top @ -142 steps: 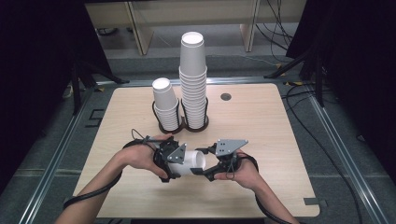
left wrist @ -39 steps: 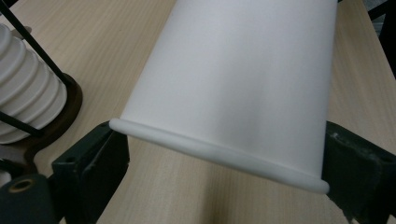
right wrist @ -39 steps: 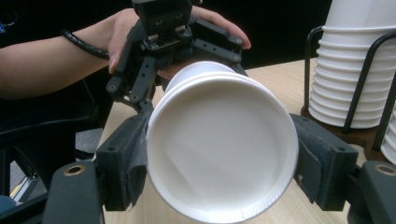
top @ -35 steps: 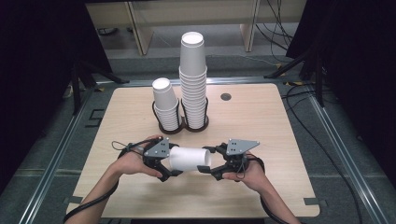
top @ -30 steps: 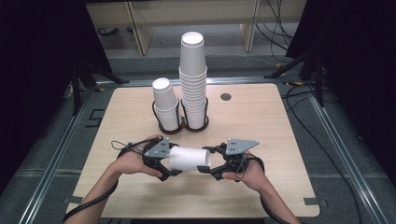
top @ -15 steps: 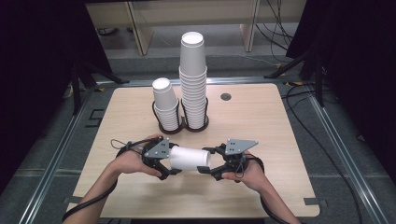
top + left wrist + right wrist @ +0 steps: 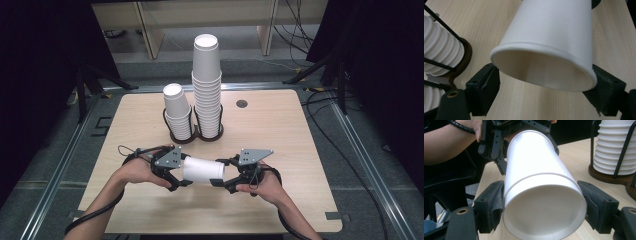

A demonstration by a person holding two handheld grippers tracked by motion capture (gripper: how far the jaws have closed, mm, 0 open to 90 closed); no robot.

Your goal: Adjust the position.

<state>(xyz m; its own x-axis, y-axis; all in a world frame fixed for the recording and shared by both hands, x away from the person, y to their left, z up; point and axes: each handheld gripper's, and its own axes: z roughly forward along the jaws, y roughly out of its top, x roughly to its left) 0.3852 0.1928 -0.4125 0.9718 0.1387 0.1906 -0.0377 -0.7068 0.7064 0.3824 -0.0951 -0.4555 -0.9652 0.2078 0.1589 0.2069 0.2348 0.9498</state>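
Note:
A white paper cup [image 7: 202,170] lies level just above the table, held between both grippers. A rim line rings it partway along, as of one cup nested in another [image 7: 536,170]. My left gripper [image 7: 181,172] has its pads against the two sides of the open mouth [image 7: 549,37]; its jaws have just been closing with the cup between them. From the other side, my right gripper [image 7: 225,177] is shut on the opposite end, with a pad [image 7: 492,205] pressed to each side. In the right gripper view the left gripper [image 7: 496,142] shows beyond the cup.
Two stacks of white cups stand in black wire holders at mid-table: a tall stack [image 7: 206,85] and a shorter stack [image 7: 177,112] to its left. The wooden table [image 7: 280,130] has a small round hole [image 7: 242,104] near the back. Cables trail from both hands.
Compared with several seconds ago, the two grippers stand slightly farther apart and a bit more cup shows between them. Over the last second nothing has visibly moved.

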